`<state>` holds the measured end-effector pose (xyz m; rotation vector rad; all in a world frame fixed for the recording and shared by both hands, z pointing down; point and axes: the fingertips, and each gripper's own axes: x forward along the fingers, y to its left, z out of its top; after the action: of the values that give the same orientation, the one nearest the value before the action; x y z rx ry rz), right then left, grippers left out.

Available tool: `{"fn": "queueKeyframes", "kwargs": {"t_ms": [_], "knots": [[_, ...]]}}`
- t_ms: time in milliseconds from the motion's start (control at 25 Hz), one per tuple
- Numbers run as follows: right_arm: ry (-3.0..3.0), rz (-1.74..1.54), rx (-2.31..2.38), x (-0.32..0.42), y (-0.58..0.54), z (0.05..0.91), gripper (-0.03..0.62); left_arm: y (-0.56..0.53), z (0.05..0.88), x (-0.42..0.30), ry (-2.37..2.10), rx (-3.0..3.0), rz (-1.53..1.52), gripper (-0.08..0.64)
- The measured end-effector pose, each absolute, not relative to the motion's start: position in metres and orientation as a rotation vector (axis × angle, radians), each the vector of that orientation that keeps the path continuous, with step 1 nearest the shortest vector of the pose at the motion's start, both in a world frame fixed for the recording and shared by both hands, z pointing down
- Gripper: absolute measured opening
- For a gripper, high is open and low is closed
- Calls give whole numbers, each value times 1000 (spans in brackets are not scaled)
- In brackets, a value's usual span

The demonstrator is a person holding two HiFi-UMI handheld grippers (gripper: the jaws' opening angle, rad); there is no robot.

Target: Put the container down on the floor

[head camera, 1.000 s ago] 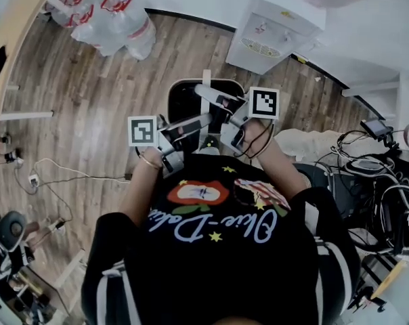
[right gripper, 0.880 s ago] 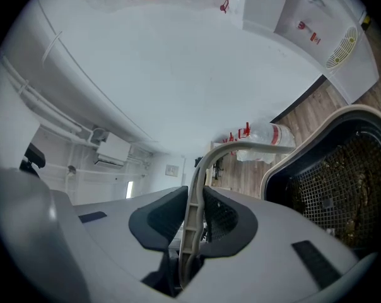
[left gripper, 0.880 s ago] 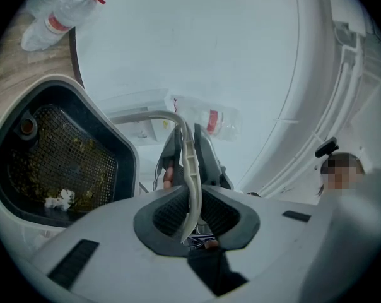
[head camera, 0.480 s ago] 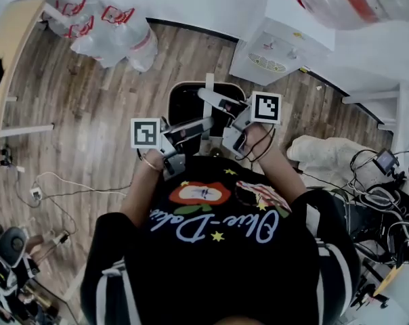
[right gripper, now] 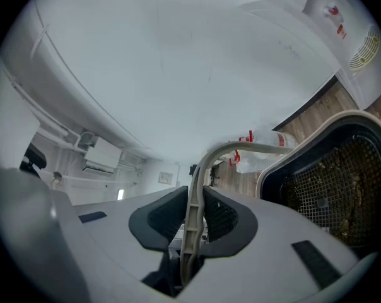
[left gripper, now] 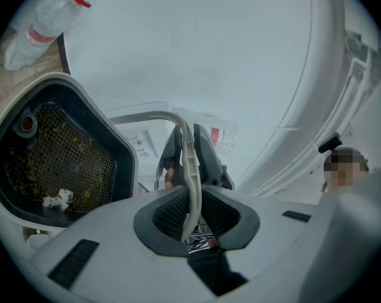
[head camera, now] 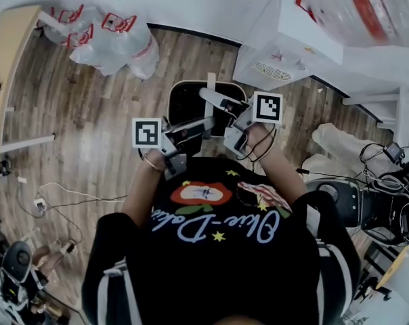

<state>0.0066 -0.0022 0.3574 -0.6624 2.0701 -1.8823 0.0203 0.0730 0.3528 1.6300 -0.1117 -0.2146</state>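
The container (head camera: 187, 102), a black bin with a beige rim, hangs above the wooden floor in front of the person's chest. A mesh insert with crumbs lies inside the container (left gripper: 58, 163), which also shows in the right gripper view (right gripper: 332, 182). My left gripper (head camera: 203, 123) is shut on its thin beige handle (left gripper: 190, 169). My right gripper (head camera: 214, 97) is shut on the same handle (right gripper: 193, 213) from the other side. The two grippers face each other over the bin, and each one's pads press the handle flat.
A white water dispenser (head camera: 286, 53) stands just beyond the container at the right. Plastic bags of bottles (head camera: 116, 36) lie at the back left near a wooden table (head camera: 8, 59). Cables (head camera: 62, 198) trail on the left floor, and equipment (head camera: 380, 202) crowds the right.
The head view has shifted a little, so the dispenser and bags sit differently in frame. Both grippers keep their hold on the handle, and the container stays between them.
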Motion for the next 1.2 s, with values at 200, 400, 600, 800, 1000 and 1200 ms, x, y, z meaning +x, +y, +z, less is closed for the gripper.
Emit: {"fn": "queueKeyframes", "kwargs": {"t_ms": [200,400,600,800,1000,1200], "knots": [[2068,-1874,-682,-9,-21,359,63,55,356,2,-104,1631,-205,52],[2035,-1879,-713,-38,-55,366,63,21,362,-28,-85,1620,-184,52],[2026,-1852,-739,-35,-54,362,63,22,360,-29,-80,1643,-140,52],[2030,-1840,-753,-35,-56,363,63,20,361,-30,-67,1651,-132,52],[2053,-1852,-738,-39,-68,359,63,7,357,-32,-65,1649,-166,52],[2071,-1886,-712,-40,-100,371,63,-25,367,-31,-98,1636,-180,52]]}}
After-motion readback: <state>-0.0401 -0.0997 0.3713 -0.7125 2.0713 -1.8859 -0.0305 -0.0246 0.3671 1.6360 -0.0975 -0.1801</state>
